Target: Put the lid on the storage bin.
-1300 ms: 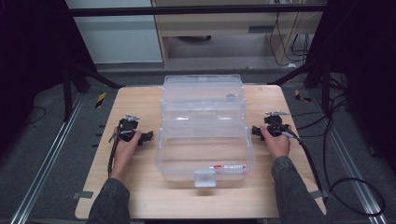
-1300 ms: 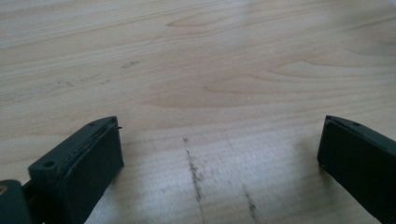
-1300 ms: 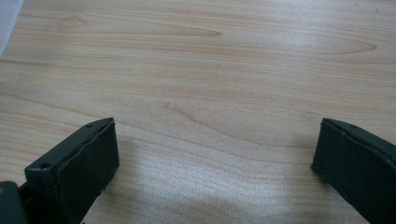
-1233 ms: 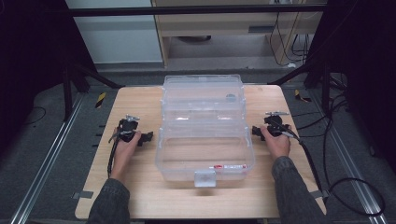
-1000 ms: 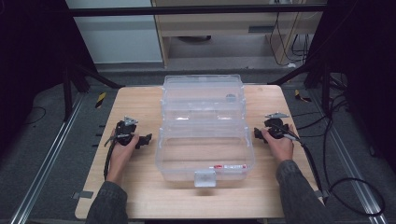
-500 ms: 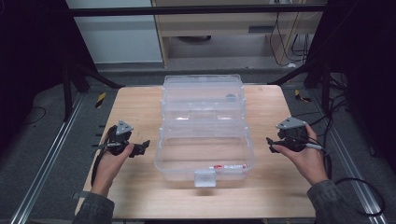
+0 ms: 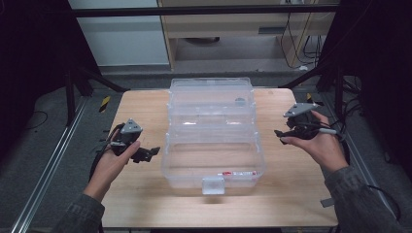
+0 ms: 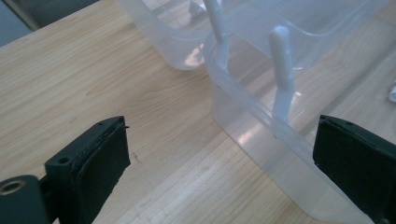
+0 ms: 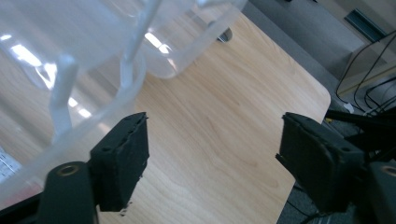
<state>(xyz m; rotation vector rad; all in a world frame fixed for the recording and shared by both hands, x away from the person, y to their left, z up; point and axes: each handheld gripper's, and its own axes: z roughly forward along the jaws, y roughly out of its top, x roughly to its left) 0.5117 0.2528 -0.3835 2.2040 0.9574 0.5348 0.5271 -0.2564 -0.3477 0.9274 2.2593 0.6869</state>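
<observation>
From above, I'm holding my left gripper [image 7: 145, 154] and right gripper [image 7: 286, 135] off either side of the clear plastic box [image 7: 212, 133] — mid-table [image 7: 145, 104]. Left gripper view: jaws gaping, box wall between them. Right gripper view: jaws spread — nothing held.

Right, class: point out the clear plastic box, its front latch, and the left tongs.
clear plastic box [image 7: 212, 160]: high view, front tray's open inside.
front latch [image 7: 213, 185]: high view, middle of the latch tab on the near wall.
left tongs [image 7: 151, 151]: high view, between the tips, just left of the box.
</observation>
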